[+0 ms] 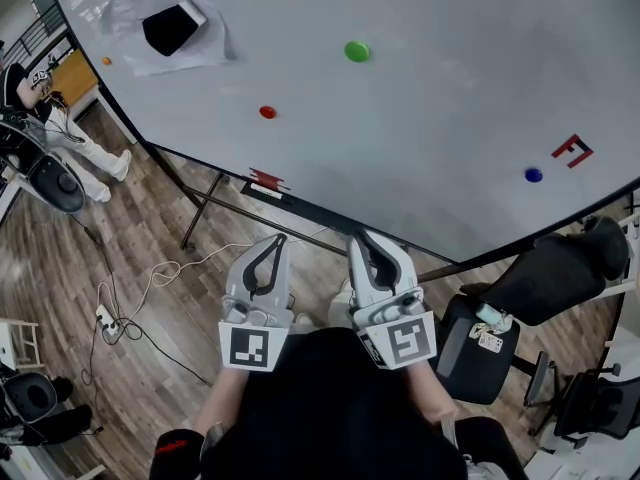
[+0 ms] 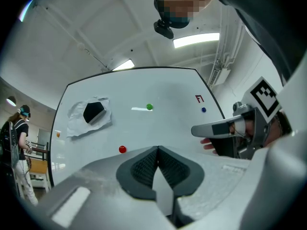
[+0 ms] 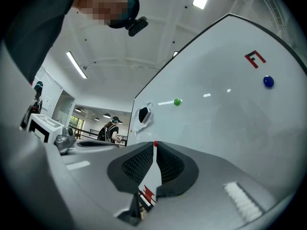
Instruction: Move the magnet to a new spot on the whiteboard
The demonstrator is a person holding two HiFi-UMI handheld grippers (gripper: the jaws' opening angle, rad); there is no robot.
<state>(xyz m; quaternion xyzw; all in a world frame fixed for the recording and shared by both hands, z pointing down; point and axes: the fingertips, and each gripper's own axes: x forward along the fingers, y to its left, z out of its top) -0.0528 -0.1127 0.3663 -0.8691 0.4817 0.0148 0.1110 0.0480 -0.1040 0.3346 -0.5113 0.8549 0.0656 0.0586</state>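
Red magnet (image 1: 267, 112) at centre-left, green magnet (image 1: 357, 51) at upper centre and blue magnet (image 1: 533, 175) at right sit untouched on the whiteboard (image 1: 430, 88); left hand-held gripper (image 1: 278, 240) and right hand-held gripper (image 1: 360, 236), both closed and empty, hang below it: approach stage, with reaching and opening judged next.

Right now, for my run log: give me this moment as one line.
phase: pre-grasp | left gripper: shut, empty | right gripper: shut, empty | whiteboard: green magnet, red magnet, blue magnet, untouched

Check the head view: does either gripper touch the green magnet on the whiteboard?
No, the green magnet sits on the whiteboard, well apart from the left gripper and the right gripper.
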